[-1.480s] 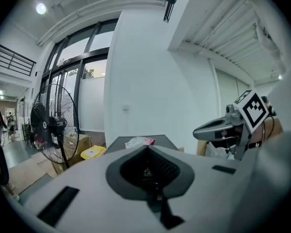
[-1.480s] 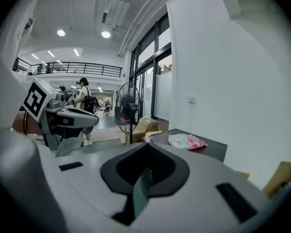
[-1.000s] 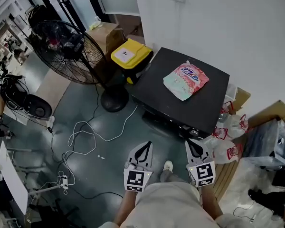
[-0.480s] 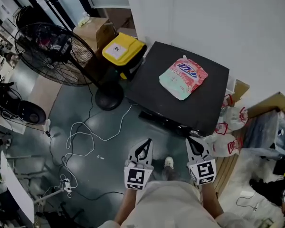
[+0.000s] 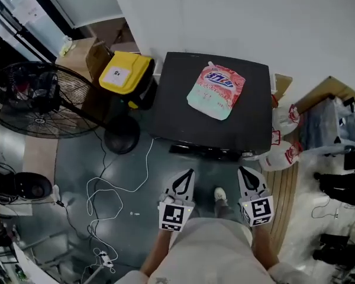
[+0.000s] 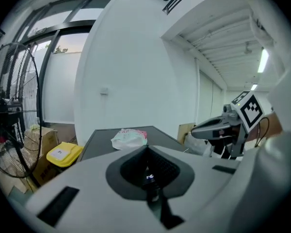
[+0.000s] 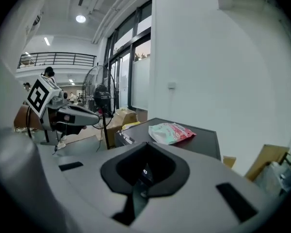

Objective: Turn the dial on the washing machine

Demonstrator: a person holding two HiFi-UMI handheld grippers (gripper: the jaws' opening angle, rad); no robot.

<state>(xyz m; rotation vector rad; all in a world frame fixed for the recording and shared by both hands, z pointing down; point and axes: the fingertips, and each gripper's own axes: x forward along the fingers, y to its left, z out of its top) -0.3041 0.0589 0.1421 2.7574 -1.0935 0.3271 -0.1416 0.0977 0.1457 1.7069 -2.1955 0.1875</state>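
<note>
Since the earlier frames, the head view has been swung round, so that the black washing machine (image 5: 183, 108) is now seen squarely ahead of both grippers instead of at an angle, and the floor fan (image 5: 38, 99) has been carried toward the left edge.

The left gripper (image 5: 187, 175) is held low in front of the person, short of the machine's front edge. In the left gripper view its jaws (image 6: 149, 178) are seen pressed together with nothing between them. The right gripper (image 5: 244, 171) is held beside it, well apart from it, at the machine's front right corner. Its jaws (image 7: 143, 174) are likewise closed on nothing.

A pink and green detergent pouch (image 5: 216, 91) is laid flat on the machine's lid. A control strip (image 5: 204, 151) is seen along the front edge, just ahead of the grippers. The dial itself cannot be picked out in any view.

A yellow-lidded bin (image 5: 126, 73) is set just beside the machine's left side. White plastic bags (image 5: 282, 156) are piled at its right. A white cable (image 5: 115, 185) is looped over the grey floor to the left of the grippers.
</note>
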